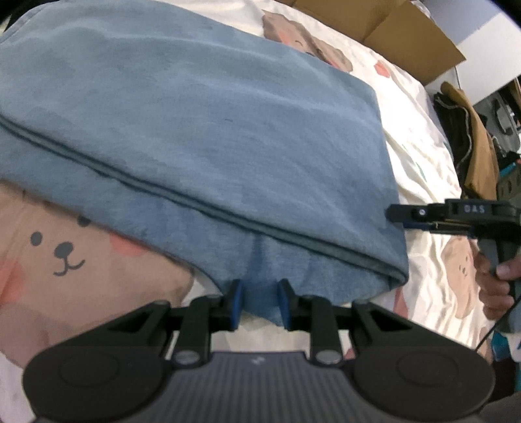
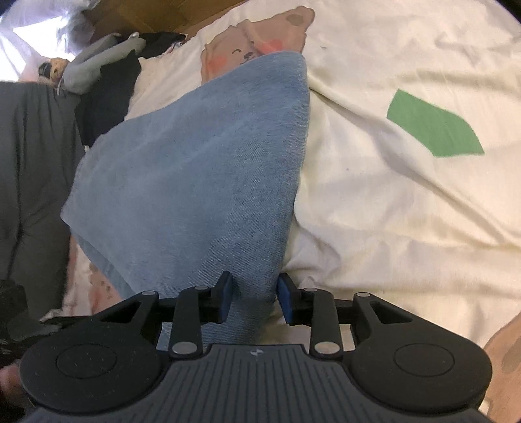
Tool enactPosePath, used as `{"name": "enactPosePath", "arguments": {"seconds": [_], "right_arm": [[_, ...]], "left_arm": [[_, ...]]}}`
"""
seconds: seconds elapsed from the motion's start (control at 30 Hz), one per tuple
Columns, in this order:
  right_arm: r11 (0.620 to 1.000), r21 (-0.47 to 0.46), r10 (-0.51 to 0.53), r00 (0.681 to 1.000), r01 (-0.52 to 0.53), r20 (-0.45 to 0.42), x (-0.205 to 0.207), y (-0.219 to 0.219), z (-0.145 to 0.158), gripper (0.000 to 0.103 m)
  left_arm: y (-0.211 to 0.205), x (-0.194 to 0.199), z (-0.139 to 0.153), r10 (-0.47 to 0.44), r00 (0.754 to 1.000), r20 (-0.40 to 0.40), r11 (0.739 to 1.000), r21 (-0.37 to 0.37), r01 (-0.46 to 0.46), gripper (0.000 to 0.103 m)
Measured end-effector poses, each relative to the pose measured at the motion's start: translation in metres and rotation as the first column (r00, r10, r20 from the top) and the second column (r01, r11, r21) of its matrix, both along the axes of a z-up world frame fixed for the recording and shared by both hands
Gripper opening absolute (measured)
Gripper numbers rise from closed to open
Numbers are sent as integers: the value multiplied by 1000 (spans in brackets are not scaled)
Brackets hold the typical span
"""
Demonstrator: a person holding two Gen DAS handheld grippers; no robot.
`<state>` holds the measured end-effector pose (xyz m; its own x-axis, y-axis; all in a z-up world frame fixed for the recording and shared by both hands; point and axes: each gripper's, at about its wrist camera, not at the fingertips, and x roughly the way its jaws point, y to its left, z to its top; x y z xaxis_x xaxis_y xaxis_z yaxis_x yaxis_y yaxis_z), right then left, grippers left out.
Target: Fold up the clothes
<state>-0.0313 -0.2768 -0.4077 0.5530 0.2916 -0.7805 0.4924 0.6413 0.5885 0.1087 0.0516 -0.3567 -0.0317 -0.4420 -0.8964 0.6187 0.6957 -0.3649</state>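
A cream bedsheet (image 2: 407, 211) printed with bears (image 1: 58, 250) and a green patch (image 2: 433, 130) lies below, a cardboard box (image 1: 390, 35) at the far right.

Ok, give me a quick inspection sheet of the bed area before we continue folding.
Surface: cream bedsheet with bear prints, wrinkled.
Job's things: blue garment, folded over, lying on the sheet.
Clutter: grey and black clothes at the sheet's edge; brown clothes piled beside the bed.
Grippers: left gripper closed on the garment's near edge; right gripper has a garment corner between its jaws, with one pad clear of the cloth.
Cables: thin black cable hanging below the hand that holds the right gripper.
Surroundings: cardboard box beyond the bed.
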Motion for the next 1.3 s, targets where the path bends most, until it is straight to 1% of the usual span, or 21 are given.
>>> {"name": "enactPosePath", "arguments": {"seconds": [0.07, 0.23, 0.33, 0.47, 0.6, 0.7, 0.87, 1.03, 1.17, 1.3], "right_arm": [[1000, 13, -5, 1000, 5, 12, 0, -1, 4, 33], [999, 10, -52, 998, 51, 34, -4, -5, 11, 33], [995, 24, -98, 994, 97, 42, -4, -9, 9, 33], [996, 11, -93, 995, 93, 46, 2, -15, 4, 33], [994, 35, -108, 992, 106, 62, 6, -19, -2, 34], [992, 44, -122, 990, 119, 75, 9, -22, -7, 34], [988, 63, -145, 985, 140, 93, 12, -27, -8, 34], [987, 114, -127, 982, 112, 136, 11, -30, -3, 34], [981, 159, -133, 986, 115, 103, 13, -36, -14, 34], [968, 220, -145, 985, 121, 98, 18, -37, -30, 34]], "left_arm": [[5, 2, 2, 12, 1000, 1, 1000, 3, -12, 23], [17, 9, 5, 35, 999, -2, 999, 37, -35, 23], [26, 17, 9, 52, 999, 1, 997, 56, -52, 23], [37, 30, 16, 84, 996, 24, 994, 70, -86, 23], [48, 44, 20, 148, 988, 37, 986, 74, -150, 23], [55, 52, 20, 173, 984, 41, 981, 80, -176, 23], [60, 60, 18, 169, 984, 47, 980, 97, -173, 23], [55, 58, 19, 160, 986, 46, 982, 97, -164, 23], [56, 57, 17, 156, 987, 41, 982, 98, -159, 23], [56, 57, 12, 159, 987, 33, 981, 108, -162, 23]]}}
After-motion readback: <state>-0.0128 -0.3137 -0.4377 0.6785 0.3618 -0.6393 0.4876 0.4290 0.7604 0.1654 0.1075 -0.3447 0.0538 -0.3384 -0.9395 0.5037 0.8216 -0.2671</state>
